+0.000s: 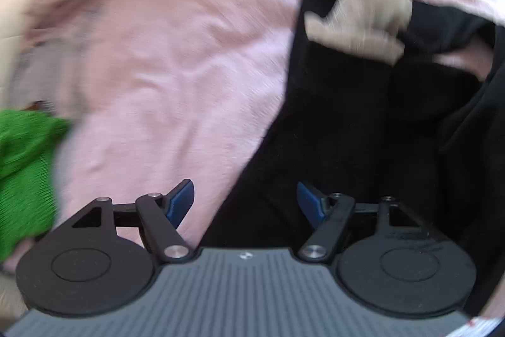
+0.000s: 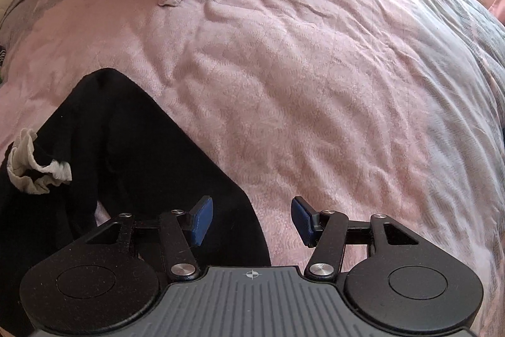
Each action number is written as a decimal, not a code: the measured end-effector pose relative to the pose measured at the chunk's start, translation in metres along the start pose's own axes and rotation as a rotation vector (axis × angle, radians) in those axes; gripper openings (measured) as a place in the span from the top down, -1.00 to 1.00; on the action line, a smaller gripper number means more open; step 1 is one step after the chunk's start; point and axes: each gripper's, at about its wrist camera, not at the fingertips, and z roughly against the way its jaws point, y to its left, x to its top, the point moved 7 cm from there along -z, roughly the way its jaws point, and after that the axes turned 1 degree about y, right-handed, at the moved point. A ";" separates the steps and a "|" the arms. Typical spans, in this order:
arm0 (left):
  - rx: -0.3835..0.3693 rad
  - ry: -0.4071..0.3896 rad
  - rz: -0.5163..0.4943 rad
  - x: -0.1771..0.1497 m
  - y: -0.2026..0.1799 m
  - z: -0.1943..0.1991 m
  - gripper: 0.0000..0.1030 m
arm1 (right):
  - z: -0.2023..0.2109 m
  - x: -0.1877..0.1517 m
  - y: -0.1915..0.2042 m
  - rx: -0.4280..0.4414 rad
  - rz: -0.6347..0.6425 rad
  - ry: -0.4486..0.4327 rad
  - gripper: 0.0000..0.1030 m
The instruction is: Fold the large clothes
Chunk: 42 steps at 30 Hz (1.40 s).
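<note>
On the pink bedspread [image 2: 315, 84], the black garment [image 2: 126, 147] lies at my right view's 8 o'clock, a pale ribbed cuff [image 2: 34, 169] showing near its edge. I judge it soft, limp and light; I would pinch a hem or corner, not the bulk. Left gripper [image 1: 245, 204]: jaws apart, empty, straddling its edge. Right gripper [image 2: 252, 221]: likewise wide, holding nothing. Green cloth [image 1: 22, 172] sits at 9 o'clock in the left view.

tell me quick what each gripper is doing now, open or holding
left gripper: open, holding nothing
right gripper: open, holding nothing
</note>
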 end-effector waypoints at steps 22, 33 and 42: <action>0.032 -0.081 0.755 -0.077 0.135 0.048 0.36 | -0.105 0.100 0.170 0.587 0.216 -0.044 -0.02; -0.031 -0.056 0.706 -0.060 0.111 0.009 0.88 | -0.075 0.084 0.150 0.402 0.191 -0.233 0.96; 0.016 -0.446 0.591 0.023 0.091 0.161 0.88 | 0.147 0.053 0.038 0.355 -0.057 -0.667 0.97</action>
